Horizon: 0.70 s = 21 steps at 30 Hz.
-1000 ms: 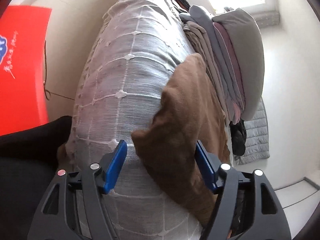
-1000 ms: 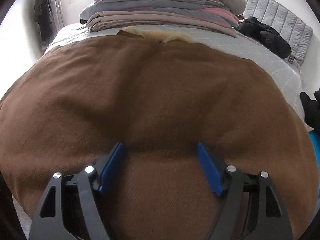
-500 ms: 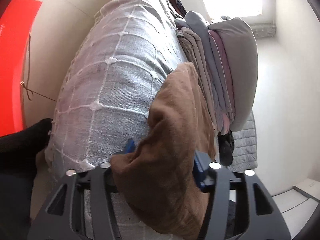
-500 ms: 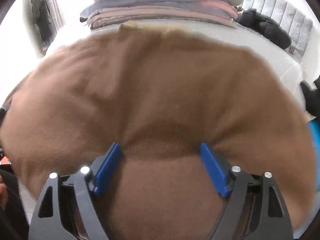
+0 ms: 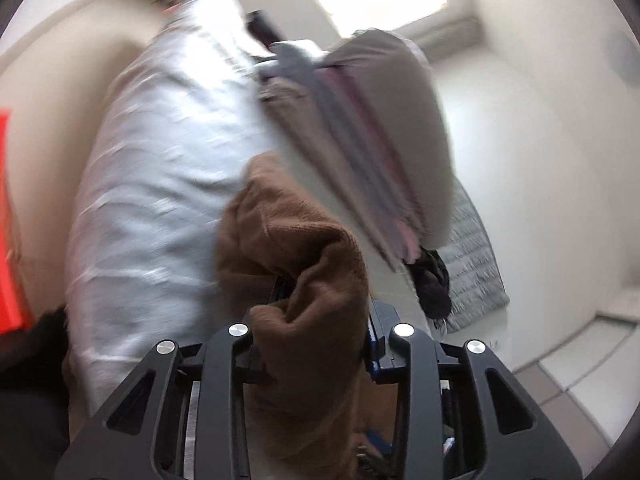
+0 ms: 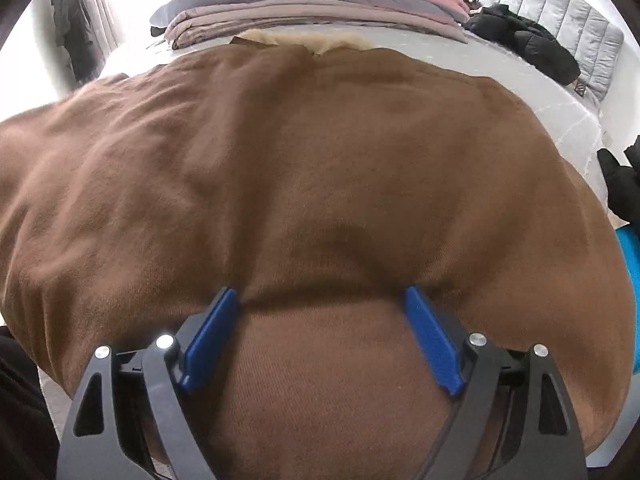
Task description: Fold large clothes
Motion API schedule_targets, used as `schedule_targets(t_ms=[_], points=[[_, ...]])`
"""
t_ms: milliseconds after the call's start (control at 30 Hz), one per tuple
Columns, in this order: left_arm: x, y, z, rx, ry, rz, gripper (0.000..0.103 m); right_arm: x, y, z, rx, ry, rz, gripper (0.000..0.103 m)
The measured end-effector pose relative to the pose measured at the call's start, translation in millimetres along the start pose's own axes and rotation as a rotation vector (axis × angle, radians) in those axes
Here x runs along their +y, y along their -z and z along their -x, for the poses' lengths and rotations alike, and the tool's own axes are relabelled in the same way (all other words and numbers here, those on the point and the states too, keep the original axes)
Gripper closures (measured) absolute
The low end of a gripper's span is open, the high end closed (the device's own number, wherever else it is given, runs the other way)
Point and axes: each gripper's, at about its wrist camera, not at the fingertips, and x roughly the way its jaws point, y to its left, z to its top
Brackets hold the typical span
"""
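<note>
Now the left gripper [image 5: 324, 304] – jaws just closing – clamps the brown garment [image 6: 320, 168]; the right gripper [image 6: 320, 312] stands wide apart, opening, over it.

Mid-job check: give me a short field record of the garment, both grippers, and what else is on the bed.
garment: brown fleece garment, spread over the bed, one bunched end lifted
left gripper: jaws just closing, clamped on a bunched brown fold
right gripper: jaws wide, just opening, pads pressed down on the brown fabric, no pinch
bed: grey checked bedspread
background: stack of folded grey and pink bedding; black jacket by the headboard
</note>
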Motion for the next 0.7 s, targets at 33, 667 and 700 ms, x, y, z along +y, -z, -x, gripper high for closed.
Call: schedule_targets(t_ms=[33, 667, 700], points=[[-25, 0, -3, -0.002, 0.015, -0.053, 0.073, -1, 0, 1, -0.002, -0.009, -0.004, 0.020], [-126, 57, 23, 0.062, 0.091, -0.379, 0.021, -99, -3, 48, -0.067, -0.492, -0.318, 0.007], [-103, 50, 29, 0.044, 0.073, -0.322, 0.017, -91, -5, 48, -0.071, -0.467, -0.285, 0.007]])
